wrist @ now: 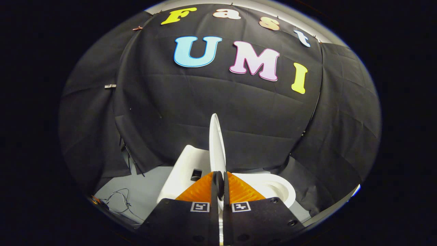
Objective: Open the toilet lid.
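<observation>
Dim booth, lit evenly from above; the white plastic toilet lid [216,143] glows without glare. Fisheye bending curves the edges. Focus is sharp.

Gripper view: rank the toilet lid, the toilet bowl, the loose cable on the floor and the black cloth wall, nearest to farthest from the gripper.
1. Toilet lid: upright, pinched between the gripper fingers.
2. Toilet bowl: just ahead, right.
3. Cable: on the floor, left.
4. Cloth wall: behind everything.
</observation>
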`<state>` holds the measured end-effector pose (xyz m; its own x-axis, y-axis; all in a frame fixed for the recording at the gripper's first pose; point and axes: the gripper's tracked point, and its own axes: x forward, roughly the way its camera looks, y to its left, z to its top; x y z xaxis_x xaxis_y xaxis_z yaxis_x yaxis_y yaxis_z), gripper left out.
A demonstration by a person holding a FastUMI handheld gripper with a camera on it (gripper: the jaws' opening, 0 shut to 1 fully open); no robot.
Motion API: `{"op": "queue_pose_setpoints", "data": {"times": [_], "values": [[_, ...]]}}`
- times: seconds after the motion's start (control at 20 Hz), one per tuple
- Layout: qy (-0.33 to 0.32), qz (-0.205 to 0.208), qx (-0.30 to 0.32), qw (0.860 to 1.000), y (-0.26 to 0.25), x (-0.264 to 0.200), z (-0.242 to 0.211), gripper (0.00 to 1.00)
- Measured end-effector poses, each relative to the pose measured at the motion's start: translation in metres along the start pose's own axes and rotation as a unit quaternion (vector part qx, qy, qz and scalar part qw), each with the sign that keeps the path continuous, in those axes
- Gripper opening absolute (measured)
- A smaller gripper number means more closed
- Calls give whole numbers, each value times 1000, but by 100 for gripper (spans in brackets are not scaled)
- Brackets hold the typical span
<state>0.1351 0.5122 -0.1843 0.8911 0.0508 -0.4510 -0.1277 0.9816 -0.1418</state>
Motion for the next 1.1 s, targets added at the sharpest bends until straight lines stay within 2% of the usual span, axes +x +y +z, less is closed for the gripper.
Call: {"op": "queue_pose_setpoints", "data": {"times": [0.3,0.45,0.55,0.75,1.1], "values": [[-10,-1,-15,1000,-9,0,0,11],[-17,0,-6,1000,-13,-3,2,19],[-33,-1,-4,999,-16,-3,7,46],[-20,25,-3,999,-5,-12,1,100],[-34,38,10,999,-23,-31,13,98]]}}
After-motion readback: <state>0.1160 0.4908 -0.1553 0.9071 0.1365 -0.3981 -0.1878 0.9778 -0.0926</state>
